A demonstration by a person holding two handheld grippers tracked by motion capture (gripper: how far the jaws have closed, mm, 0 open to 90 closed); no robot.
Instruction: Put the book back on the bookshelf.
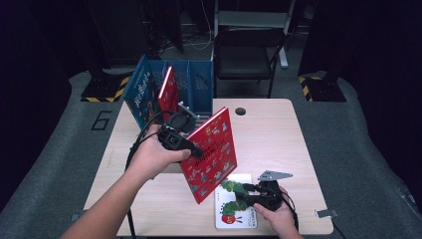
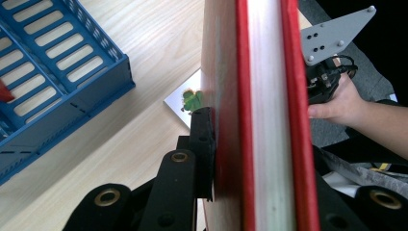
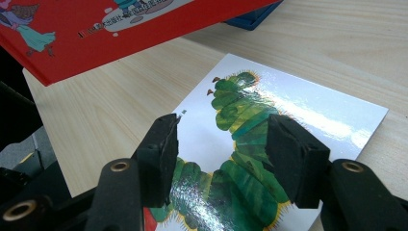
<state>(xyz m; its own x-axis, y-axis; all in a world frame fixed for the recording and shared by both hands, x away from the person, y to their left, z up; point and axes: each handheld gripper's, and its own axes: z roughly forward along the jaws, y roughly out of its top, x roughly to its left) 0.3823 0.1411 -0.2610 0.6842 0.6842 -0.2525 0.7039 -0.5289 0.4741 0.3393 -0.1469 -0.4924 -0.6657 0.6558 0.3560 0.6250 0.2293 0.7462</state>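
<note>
Left gripper [image 1: 191,149] clamps the red book [image 1: 211,152] upright for racking; right gripper [image 3: 221,144] hovers wide above the caterpillar book [image 3: 288,115].

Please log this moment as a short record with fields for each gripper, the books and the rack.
left gripper: shut on red book, held tilted above the table
right gripper: open, jaws over caterpillar book
caterpillar book: flat on the table, near the front edge
blue rack: at the far left corner, two books standing in it
</note>
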